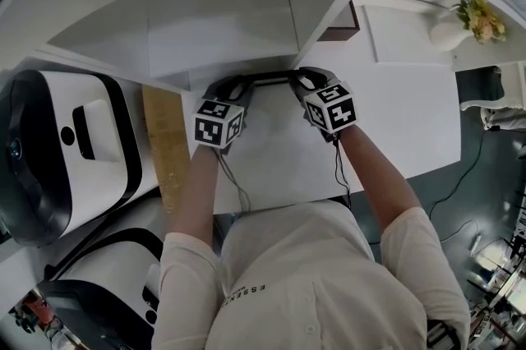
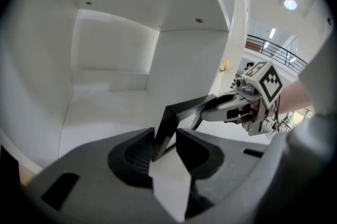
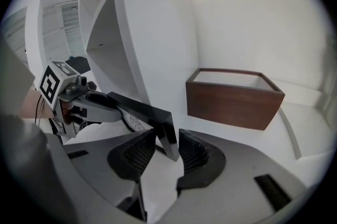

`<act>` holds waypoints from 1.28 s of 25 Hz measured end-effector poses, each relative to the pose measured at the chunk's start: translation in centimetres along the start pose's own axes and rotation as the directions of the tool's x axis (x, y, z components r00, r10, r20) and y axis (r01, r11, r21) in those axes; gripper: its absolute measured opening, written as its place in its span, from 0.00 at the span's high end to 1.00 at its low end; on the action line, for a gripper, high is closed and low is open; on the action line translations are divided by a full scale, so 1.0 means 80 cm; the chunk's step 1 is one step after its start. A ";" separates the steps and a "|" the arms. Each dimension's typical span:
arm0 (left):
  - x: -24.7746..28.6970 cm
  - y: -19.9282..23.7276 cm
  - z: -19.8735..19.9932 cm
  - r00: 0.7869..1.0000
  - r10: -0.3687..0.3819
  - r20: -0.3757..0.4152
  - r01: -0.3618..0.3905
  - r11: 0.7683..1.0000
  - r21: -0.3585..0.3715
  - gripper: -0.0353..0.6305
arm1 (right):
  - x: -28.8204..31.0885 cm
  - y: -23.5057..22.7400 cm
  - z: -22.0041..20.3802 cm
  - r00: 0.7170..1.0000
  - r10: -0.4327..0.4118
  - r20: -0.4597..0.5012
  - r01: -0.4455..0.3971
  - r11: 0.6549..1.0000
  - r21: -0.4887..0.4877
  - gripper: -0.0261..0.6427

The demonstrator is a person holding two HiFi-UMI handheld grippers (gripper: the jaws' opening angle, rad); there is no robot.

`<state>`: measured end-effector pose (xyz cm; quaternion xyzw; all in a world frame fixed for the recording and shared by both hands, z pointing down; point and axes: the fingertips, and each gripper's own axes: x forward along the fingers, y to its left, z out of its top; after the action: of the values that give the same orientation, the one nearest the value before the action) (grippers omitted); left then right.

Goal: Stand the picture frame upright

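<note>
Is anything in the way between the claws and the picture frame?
No, nothing visible is. The picture frame already has one end inside the left claw and the other end inside the right claw. The brown box stands apart, off to one side.

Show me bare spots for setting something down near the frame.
Free: white shelf bay's floor behind the black picture frame; white tabletop in front of brown wooden box and white flower vase. Crowded: left, with white rounded machines and wooden plank.
</note>
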<state>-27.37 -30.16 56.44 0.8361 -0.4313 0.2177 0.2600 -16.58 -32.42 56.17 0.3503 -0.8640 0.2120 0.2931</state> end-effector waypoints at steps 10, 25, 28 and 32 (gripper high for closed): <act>-0.015 0.002 -0.011 0.999 0.048 0.010 -0.047 0.997 -0.065 0.77 | -0.016 -0.005 -0.001 0.999 -0.039 0.011 0.039 0.999 0.034 0.69; -0.120 -0.046 0.012 0.975 0.079 0.205 -0.065 0.995 -0.076 0.79 | -0.117 0.046 0.011 0.985 -0.035 0.171 0.035 0.999 0.005 0.75; -0.135 -0.069 0.029 0.971 0.047 0.233 -0.042 0.999 -0.027 0.81 | -0.142 0.053 0.027 0.970 -0.044 0.238 0.047 0.999 -0.007 0.89; -0.154 -0.095 0.049 0.965 0.027 0.261 -0.042 0.998 0.053 0.86 | -0.176 0.061 0.048 0.941 -0.047 0.335 0.063 0.997 -0.037 0.93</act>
<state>-27.03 -21.35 44.32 0.8571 -0.4696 0.1229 0.1728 -13.29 -24.62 43.32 0.3978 -0.8959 0.1208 0.1567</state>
